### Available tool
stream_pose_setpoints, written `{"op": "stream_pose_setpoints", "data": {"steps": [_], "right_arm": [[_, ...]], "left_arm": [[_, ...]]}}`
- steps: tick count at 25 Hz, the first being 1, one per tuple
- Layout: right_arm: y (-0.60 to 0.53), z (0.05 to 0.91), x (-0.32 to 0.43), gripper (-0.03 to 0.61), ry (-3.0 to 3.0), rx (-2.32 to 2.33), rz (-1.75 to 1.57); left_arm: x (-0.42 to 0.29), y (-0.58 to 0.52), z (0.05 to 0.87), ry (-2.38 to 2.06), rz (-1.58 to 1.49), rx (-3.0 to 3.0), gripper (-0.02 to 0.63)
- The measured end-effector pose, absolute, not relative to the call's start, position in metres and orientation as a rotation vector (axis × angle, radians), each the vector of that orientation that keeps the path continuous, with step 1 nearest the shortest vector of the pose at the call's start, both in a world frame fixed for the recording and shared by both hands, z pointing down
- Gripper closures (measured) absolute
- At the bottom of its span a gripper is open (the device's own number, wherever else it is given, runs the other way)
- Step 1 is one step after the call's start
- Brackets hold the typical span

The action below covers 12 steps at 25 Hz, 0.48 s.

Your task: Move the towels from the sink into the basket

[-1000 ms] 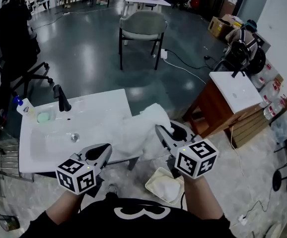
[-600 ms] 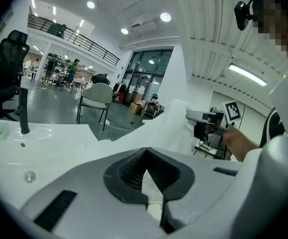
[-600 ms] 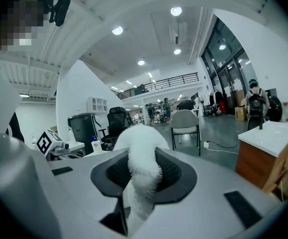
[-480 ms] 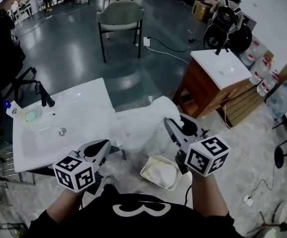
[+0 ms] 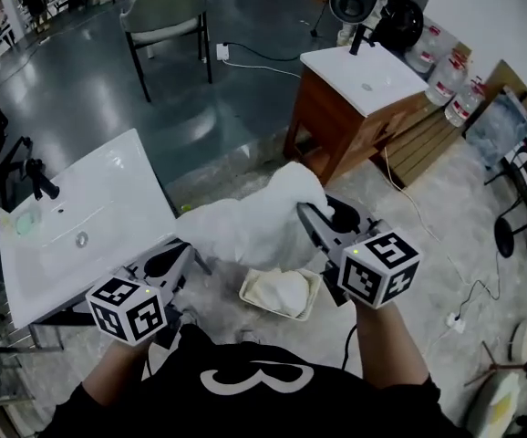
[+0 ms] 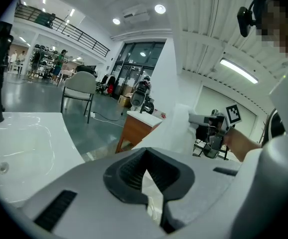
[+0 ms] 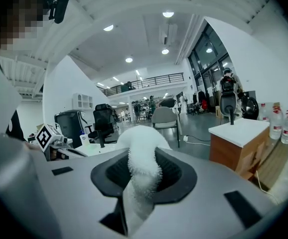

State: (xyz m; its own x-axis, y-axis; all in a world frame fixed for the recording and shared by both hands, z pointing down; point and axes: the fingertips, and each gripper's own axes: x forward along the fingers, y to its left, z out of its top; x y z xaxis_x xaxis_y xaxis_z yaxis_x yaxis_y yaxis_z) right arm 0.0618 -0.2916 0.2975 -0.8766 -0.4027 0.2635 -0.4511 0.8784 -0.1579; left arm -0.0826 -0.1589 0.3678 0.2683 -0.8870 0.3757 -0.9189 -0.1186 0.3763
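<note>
While I hold both claws over the floor to the right of the sink (image 5: 108, 190), my left gripper (image 5: 177, 252) is pinched tight on one edge of the white towel (image 5: 245, 231). The towel sags between the claws, just above the basket (image 5: 248, 292) with its folded cloth (image 5: 282, 292). My right gripper (image 5: 323, 217) clamps a bunched fold, its jaws narrowly parted.

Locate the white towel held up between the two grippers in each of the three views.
Head view: the towel hangs at the centre, spread out off the floor.
Left gripper view: a corner of the towel shows at bottom centre.
Right gripper view: the towel rises from bottom centre in a fluffy roll.
Shared landmark: the wooden cabinet with a white top, upper right in the head view, centre-left in the left gripper view, right in the right gripper view.
</note>
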Motion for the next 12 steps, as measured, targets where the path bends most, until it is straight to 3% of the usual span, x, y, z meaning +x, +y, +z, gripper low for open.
{"op": "stream_pose_setpoints", "data": {"steps": [12], "right_arm": [[-0.298, 0.438, 0.130, 0.472, -2.546, 0.679, 0.488]], "left_arm": [[-0.023, -0.192, 0.403, -1.498, 0.099, 2.034, 0.607]]}}
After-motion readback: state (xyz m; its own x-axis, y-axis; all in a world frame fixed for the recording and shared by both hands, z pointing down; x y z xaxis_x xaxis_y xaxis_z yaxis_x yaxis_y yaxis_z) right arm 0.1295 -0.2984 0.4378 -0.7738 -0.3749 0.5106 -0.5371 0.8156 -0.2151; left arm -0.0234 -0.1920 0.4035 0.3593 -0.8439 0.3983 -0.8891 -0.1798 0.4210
